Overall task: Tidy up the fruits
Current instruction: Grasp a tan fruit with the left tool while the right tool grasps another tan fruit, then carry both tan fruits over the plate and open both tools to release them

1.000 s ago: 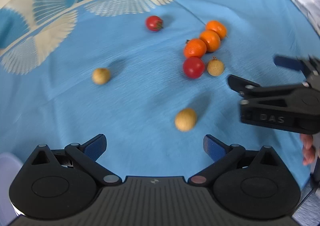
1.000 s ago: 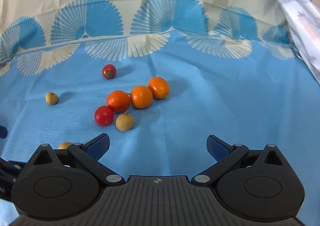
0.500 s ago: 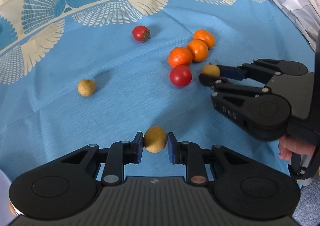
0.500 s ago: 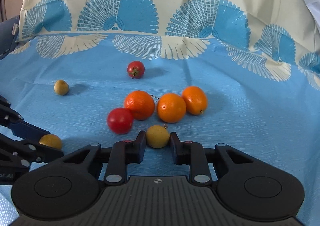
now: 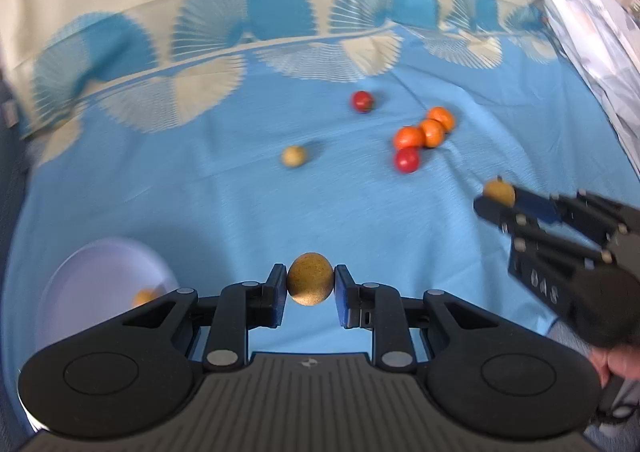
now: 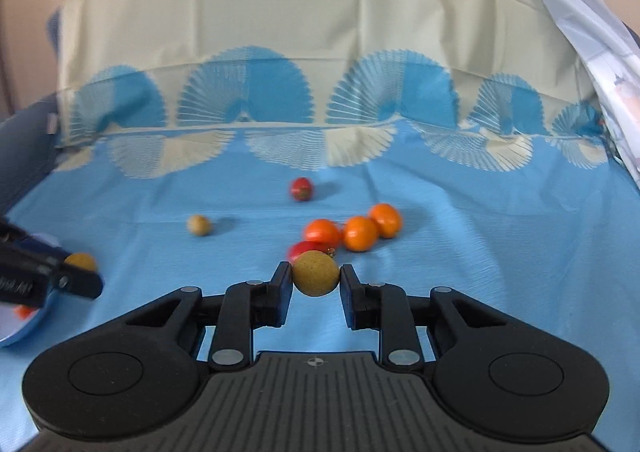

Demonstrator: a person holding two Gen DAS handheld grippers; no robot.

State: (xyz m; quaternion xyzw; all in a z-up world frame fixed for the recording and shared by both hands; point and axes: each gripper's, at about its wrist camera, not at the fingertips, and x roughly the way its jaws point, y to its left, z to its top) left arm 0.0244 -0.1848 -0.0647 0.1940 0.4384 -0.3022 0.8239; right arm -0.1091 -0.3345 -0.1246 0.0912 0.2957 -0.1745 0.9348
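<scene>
A: Your biggest risk is the carry itself; each tool is clamped on a small round fruit by two flat pads only, so a jolt or a fast swing could squirt it out, and it would roll away across the blue cloth (image 6: 500,252) on the surface.

B: And the plate?

A: The pale plate (image 5: 96,284) sits near left, low in the left view, with one small fruit already on it; release from too high and yours may bounce off the rim, or knock that one out.

B: Anything between the two tools?

A: Both look headed the same way, I judge; the right tool (image 5: 496,200) shows at the right edge of the left view, and the left tool (image 6: 80,272) at the left edge of the right view, so you could clash over the plate if you arrive together.

B: Where are the fruits now?

A: The left tool (image 5: 310,286) holds a tan longan (image 5: 310,284) squarely between its pads, clear of the cloth; the right tool (image 6: 316,280) holds its own longan (image 6: 315,273) the same way.

B: What remains?

A: Farther off lie three oranges (image 6: 360,232) in a touching cluster, a red tomato (image 5: 407,160) against them, another tomato (image 6: 301,188) beyond, and a lone longan (image 6: 198,225) to the left, well apart.
</scene>
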